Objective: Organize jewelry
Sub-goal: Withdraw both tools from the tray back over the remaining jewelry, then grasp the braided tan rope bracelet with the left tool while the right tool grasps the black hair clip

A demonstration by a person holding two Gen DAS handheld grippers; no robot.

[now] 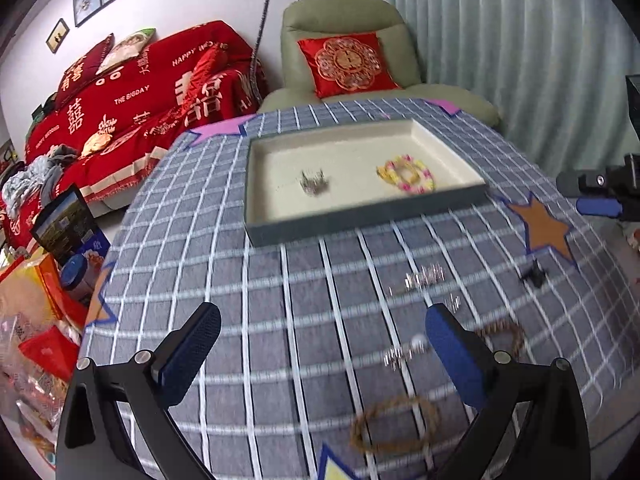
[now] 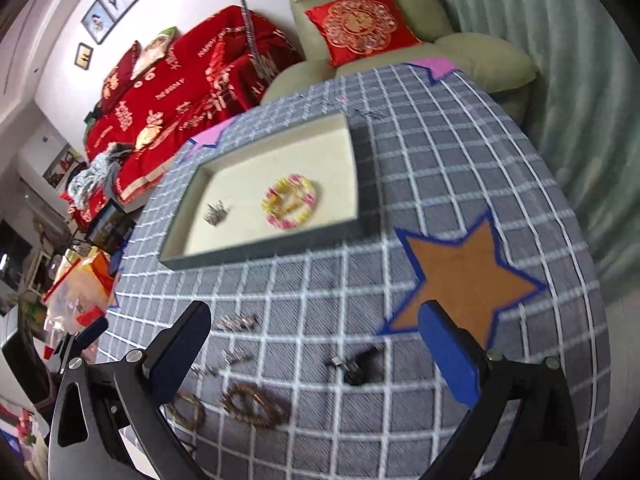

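A shallow dark-rimmed tray (image 1: 256, 184) with a cream lining sits at the back of the checked table; in it lie a yellow and pink bead bracelet (image 1: 406, 174) (image 2: 290, 202) and a small silver piece (image 1: 314, 182) (image 2: 216, 212). On the cloth in front lie brown bead bracelets (image 1: 394, 424) (image 2: 254, 404), silver pieces (image 1: 424, 278) (image 2: 238, 322) and a black clip (image 1: 534, 276) (image 2: 356, 366). My left gripper (image 1: 320, 354) hangs open above the cloth with nothing between its fingers. My right gripper (image 2: 316, 350) is open too, above the black clip.
An orange star patch (image 2: 466, 282) lies right of the loose pieces, pink star patches (image 1: 218, 128) at the far corners. Beyond the table stand a green armchair (image 1: 348, 28) and a red-covered sofa (image 1: 140, 92). Bags and boxes (image 1: 44, 300) crowd the floor at left.
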